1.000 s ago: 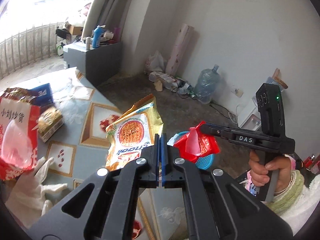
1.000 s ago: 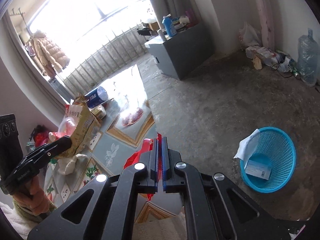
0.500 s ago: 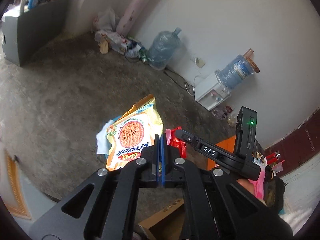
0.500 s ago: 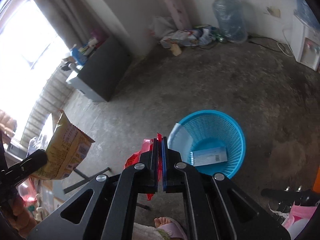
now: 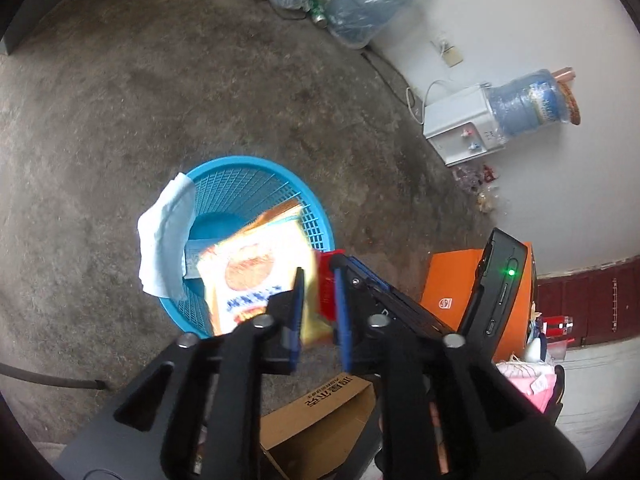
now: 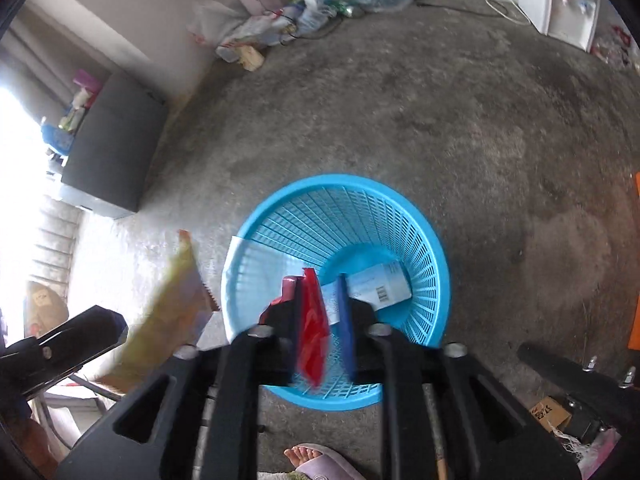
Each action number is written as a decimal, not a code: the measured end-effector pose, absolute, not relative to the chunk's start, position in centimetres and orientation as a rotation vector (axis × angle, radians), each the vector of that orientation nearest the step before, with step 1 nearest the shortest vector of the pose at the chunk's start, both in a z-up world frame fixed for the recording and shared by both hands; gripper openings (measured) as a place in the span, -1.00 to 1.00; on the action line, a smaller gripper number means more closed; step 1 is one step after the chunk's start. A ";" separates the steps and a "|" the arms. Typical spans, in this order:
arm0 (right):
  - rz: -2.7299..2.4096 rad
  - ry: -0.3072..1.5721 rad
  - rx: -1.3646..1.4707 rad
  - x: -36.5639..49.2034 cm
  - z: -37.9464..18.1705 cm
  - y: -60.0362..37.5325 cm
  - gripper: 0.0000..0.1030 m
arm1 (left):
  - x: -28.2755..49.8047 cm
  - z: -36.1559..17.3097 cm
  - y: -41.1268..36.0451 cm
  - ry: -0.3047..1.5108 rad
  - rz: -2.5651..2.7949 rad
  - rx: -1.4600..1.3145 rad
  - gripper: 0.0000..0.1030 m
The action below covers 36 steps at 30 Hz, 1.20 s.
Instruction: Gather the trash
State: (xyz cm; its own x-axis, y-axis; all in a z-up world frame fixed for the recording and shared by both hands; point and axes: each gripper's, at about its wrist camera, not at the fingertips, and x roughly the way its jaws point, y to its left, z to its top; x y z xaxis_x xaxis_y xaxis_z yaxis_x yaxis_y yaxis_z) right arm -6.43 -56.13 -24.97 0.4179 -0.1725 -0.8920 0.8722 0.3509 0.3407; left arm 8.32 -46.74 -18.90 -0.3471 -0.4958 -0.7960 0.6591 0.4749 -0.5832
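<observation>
**Releasing 2 wrappers over the basket**

Opening partway just now, the left gripper is letting the yellow noodle packet slip free between its jaws. The right gripper is likewise parting around the red wrapper. Both are hanging above the blue basket, so each piece is dropping inside.

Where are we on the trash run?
Done: a small box and a white tissue on the rim are already in the blue basket. In hand: both tools' jaws have just been opening, with the noodle packet and red wrapper loose over the basket. Left: cannot tell from here.
</observation>
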 end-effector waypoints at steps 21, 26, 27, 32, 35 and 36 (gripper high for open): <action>-0.514 0.998 0.998 4.5 -32.7 -53.4 -0.05 | 13.3 -3.8 -32.9 1.155 -1.114 0.179 -0.38; -0.503 1.044 1.041 6.6 -35.8 -52.4 -0.56 | 14.1 -2.5 -25.8 1.119 -1.056 0.134 -0.27; -0.504 1.043 1.045 6.6 -36.0 -52.3 -0.64 | 14.2 -2.6 -24.4 1.111 -1.039 0.123 -0.27; -0.517 1.026 1.061 6.8 -36.6 -52.0 -0.93 | 14.5 -3.5 -17.7 1.128 -0.919 0.055 -0.27; -0.524 0.984 1.069 6.0 -36.4 -52.4 -0.95 | 14.6 -4.1 -14.2 1.132 -0.851 -0.001 -0.26; -0.527 0.975 1.082 5.7 -36.4 -52.6 -0.95 | 14.6 -4.3 -13.2 1.128 -0.826 -0.011 -0.26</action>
